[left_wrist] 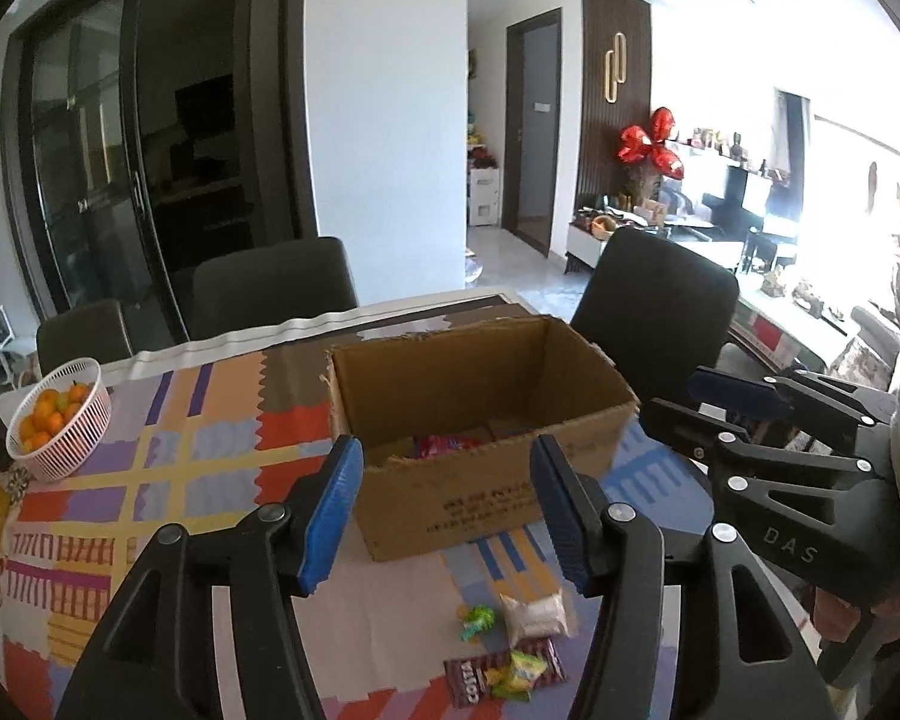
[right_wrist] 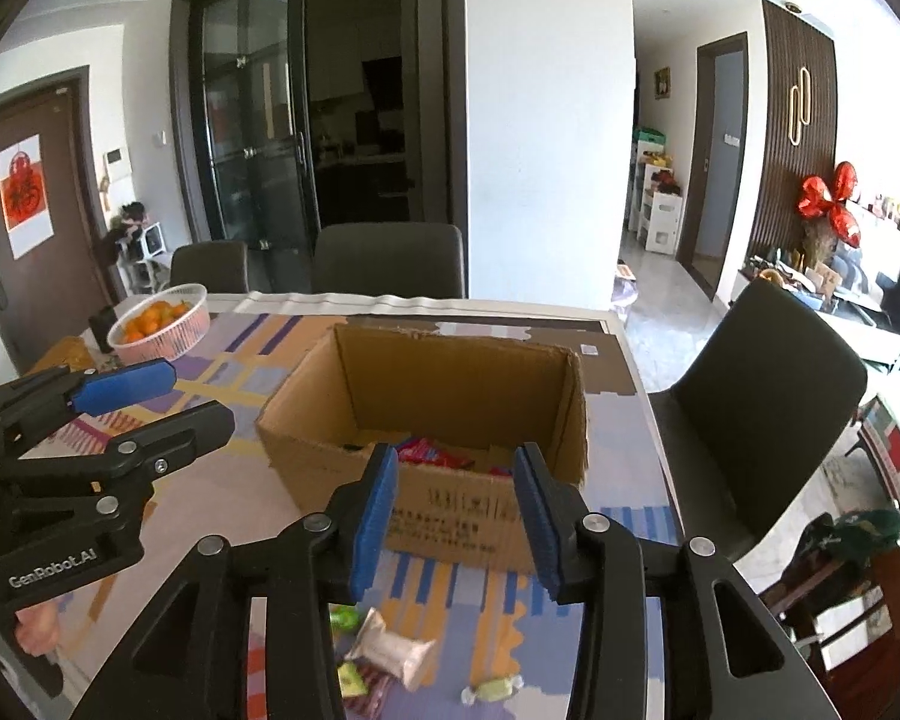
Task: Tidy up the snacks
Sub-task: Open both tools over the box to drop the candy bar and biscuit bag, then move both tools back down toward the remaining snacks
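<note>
Left gripper (left_wrist: pixel 447 513): jaws wide apart, nothing between the blue pads; held above the table, facing the near wall of the cardboard box.
Right gripper (right_wrist: pixel 459 516): jaws wide apart, empty; held above the table, facing the same near wall from the other side.
Gripper markings: "DAS" reads on the right gripper body in the left wrist view; "GenRobot.AI" reads on the left gripper body in the right wrist view.
Cardboard box (left_wrist: pixel 480 414): open-topped, upright on the patterned tablecloth (left_wrist: pixel 168 468), beyond both sets of fingertips. Dark print runs along its near wall; too blurred to read.
Box contents: red and pink snack packets (right_wrist: pixel 432 451) lie on the box floor, partly hidden by the near wall.
Loose snacks: all lie on the tablecloth in front of the box, below and nearer than the jaws, none touched by a pad.
White packet (left_wrist: pixel 534 615): lies flat, beside the green-wrapped candy (left_wrist: pixel 477 621).
Dark red packet (left_wrist: pixel 471 681): flat at the near edge; "COSTA" is legible on it. A yellow-green wrapped candy (left_wrist: pixel 516 675) lies on top of it.
Pale green candy (right_wrist: pixel 492 690): lies apart from the others, below the right-hand finger in the right wrist view.
Fruit basket (left_wrist: pixel 87 444): white, holds oranges; stands well left of the box.
Chairs: dark chair (right_wrist: pixel 768 396) at the table's right side.
</note>
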The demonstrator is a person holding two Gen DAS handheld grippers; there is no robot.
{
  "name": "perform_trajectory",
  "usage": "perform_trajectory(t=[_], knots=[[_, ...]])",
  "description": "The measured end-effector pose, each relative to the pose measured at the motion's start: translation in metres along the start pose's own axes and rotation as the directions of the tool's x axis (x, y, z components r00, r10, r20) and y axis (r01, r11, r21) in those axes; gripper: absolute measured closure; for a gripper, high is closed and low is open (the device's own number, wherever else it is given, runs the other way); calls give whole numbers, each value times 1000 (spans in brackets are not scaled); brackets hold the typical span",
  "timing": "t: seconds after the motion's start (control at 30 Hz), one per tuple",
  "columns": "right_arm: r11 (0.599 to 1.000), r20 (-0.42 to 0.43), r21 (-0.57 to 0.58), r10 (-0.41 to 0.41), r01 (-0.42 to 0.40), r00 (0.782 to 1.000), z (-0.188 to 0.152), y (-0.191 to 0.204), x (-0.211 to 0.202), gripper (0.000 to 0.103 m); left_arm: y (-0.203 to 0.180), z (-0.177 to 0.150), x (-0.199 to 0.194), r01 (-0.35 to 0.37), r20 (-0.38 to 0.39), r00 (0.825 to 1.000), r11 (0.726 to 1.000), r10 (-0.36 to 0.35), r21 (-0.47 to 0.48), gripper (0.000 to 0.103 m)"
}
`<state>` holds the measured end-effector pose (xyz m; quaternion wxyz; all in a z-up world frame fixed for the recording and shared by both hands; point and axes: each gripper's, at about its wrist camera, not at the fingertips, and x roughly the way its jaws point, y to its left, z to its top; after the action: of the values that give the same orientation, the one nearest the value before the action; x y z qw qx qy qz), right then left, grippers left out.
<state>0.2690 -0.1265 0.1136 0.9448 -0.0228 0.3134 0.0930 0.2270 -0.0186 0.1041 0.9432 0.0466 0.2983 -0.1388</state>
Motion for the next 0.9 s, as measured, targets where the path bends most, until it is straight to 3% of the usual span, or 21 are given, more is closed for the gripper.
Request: perform_trajectory(t=[0.47, 0.9], knots=[[1000, 16, 31, -3, 2, 1000, -54, 4, -40, 62, -27, -57, -31, 73, -46, 996, 996, -71, 42, 45], [999, -110, 43, 21, -16, 994, -119, 7, -34, 62, -40, -111, -20, 127, -145, 982, 991, -120, 42, 45]])
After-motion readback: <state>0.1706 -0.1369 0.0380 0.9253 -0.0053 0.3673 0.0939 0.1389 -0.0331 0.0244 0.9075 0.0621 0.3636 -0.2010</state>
